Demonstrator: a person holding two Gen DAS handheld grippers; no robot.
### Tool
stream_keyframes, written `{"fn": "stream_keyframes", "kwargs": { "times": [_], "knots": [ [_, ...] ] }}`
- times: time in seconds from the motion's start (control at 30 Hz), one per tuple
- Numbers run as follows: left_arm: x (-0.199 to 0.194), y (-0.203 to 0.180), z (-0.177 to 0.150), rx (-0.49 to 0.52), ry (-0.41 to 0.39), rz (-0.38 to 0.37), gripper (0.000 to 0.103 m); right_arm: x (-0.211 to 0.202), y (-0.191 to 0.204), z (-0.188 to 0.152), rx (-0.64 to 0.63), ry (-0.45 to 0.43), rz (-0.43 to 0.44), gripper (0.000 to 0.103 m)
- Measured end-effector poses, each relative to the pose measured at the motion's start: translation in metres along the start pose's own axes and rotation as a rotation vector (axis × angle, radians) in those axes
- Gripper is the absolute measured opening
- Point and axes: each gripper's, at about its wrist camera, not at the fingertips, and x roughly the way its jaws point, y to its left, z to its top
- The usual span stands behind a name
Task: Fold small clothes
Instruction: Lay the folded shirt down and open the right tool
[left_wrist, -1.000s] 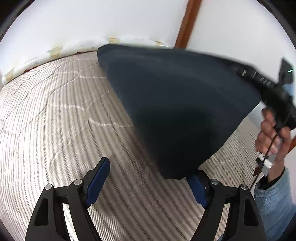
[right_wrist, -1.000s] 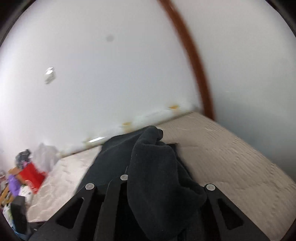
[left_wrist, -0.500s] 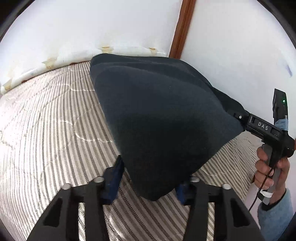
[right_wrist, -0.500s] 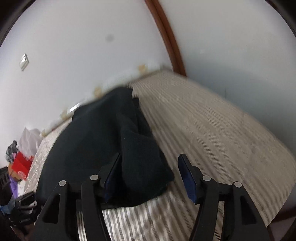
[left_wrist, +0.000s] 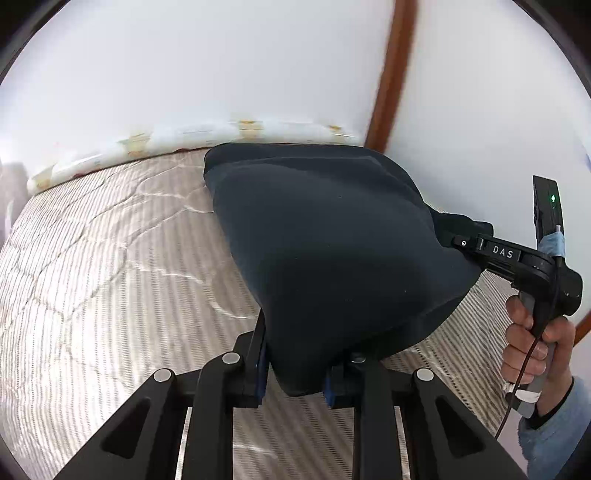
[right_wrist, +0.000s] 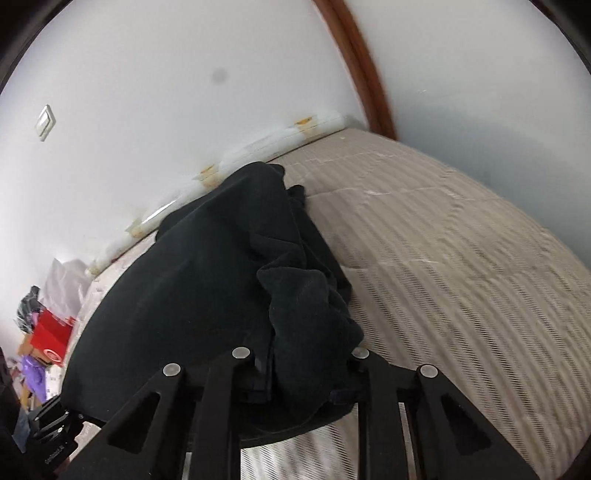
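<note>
The left gripper (left_wrist: 295, 380) has a lower corner of the dark garment (left_wrist: 332, 251) between its blue pads, and its jaws are closing onto it; the cloth fills the gap between them. The right gripper (right_wrist: 301, 380) is likewise closing on a bunched fold of the same garment (right_wrist: 221, 280), with fabric wedged between the jaws. In the left view it shows from the side, held by a hand (left_wrist: 535, 350) in a light blue sleeve (left_wrist: 554, 435).

The garment hangs stretched between the two grippers, its far end draped on the mattress (left_wrist: 110, 266) near the head edge by the wall (left_wrist: 184, 74).

As I judge it, folding has barely begun: the cloth is gathered and lifted, rumpled on the right side, with no flat layer or crease visible. Spreading it out and making the folds remain.

Room is generous: striped mattress lies bare on both sides of the garment. The wall bounds the mattress at the far edge, and a wooden trim (left_wrist: 391, 74) marks the corner. Clutter (right_wrist: 48, 336) sits beyond the mattress's left edge.
</note>
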Motion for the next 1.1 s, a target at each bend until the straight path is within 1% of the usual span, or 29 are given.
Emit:
{"fn": "stream_keyframes", "kwargs": {
  "times": [0.1, 0.2, 0.37, 0.43, 0.47, 0.57, 0.63, 0.73, 0.8, 0.87, 0.93, 0.97, 1.0, 1.03, 1.1],
  "knots": [
    [-0.009, 0.025, 0.003, -0.019, -0.014, 0.045, 0.021, 0.017, 0.024, 0.006, -0.015, 0.009, 0.021, 0.02],
    [-0.012, 0.051, 0.009, -0.048, -0.019, 0.086, 0.021, 0.036, 0.052, 0.011, -0.022, 0.036, 0.063, 0.02],
    [-0.02, 0.1, 0.009, -0.107, -0.013, 0.148, 0.021, 0.07, 0.108, 0.015, -0.069, 0.079, 0.122, 0.02],
    [-0.02, 0.112, 0.004, -0.126, 0.005, 0.154, 0.021, 0.075, 0.124, 0.012, -0.076, 0.092, 0.148, 0.02],
    [-0.02, 0.116, 0.001, -0.129, 0.018, 0.143, 0.021, 0.076, 0.13, 0.011, -0.078, 0.093, 0.157, 0.02],
    [-0.014, 0.121, -0.006, -0.128, 0.045, 0.117, 0.022, 0.071, 0.136, 0.005, -0.115, 0.073, 0.161, 0.02],
    [-0.013, 0.121, -0.008, -0.126, 0.062, 0.11, 0.022, 0.062, 0.129, 0.002, -0.123, 0.067, 0.182, 0.02],
    [-0.01, 0.12, -0.009, -0.117, 0.067, 0.118, 0.023, 0.049, 0.117, -0.007, -0.125, 0.081, 0.214, 0.022],
    [-0.006, 0.119, -0.008, -0.119, 0.073, 0.122, 0.023, 0.042, 0.114, -0.012, -0.147, 0.09, 0.199, 0.022],
    [-0.008, 0.123, -0.01, -0.134, 0.097, 0.117, 0.025, 0.03, 0.114, -0.014, -0.174, 0.089, 0.184, 0.022],
    [-0.014, 0.123, -0.014, -0.136, 0.109, 0.11, 0.026, 0.011, 0.119, -0.011, -0.207, 0.052, 0.169, 0.026],
    [-0.018, 0.122, -0.016, -0.133, 0.113, 0.109, 0.027, 0.003, 0.122, -0.008, -0.226, 0.021, 0.156, 0.026],
    [-0.022, 0.119, -0.018, -0.131, 0.113, 0.109, 0.033, -0.007, 0.128, -0.005, -0.254, -0.033, 0.141, 0.026],
    [-0.027, 0.116, -0.021, -0.129, 0.11, 0.106, 0.041, -0.011, 0.134, -0.003, -0.277, -0.061, 0.137, 0.026],
    [-0.039, 0.109, -0.024, -0.118, 0.097, 0.095, 0.044, -0.012, 0.146, 0.0, -0.32, -0.071, 0.148, 0.026]
  ]
}}
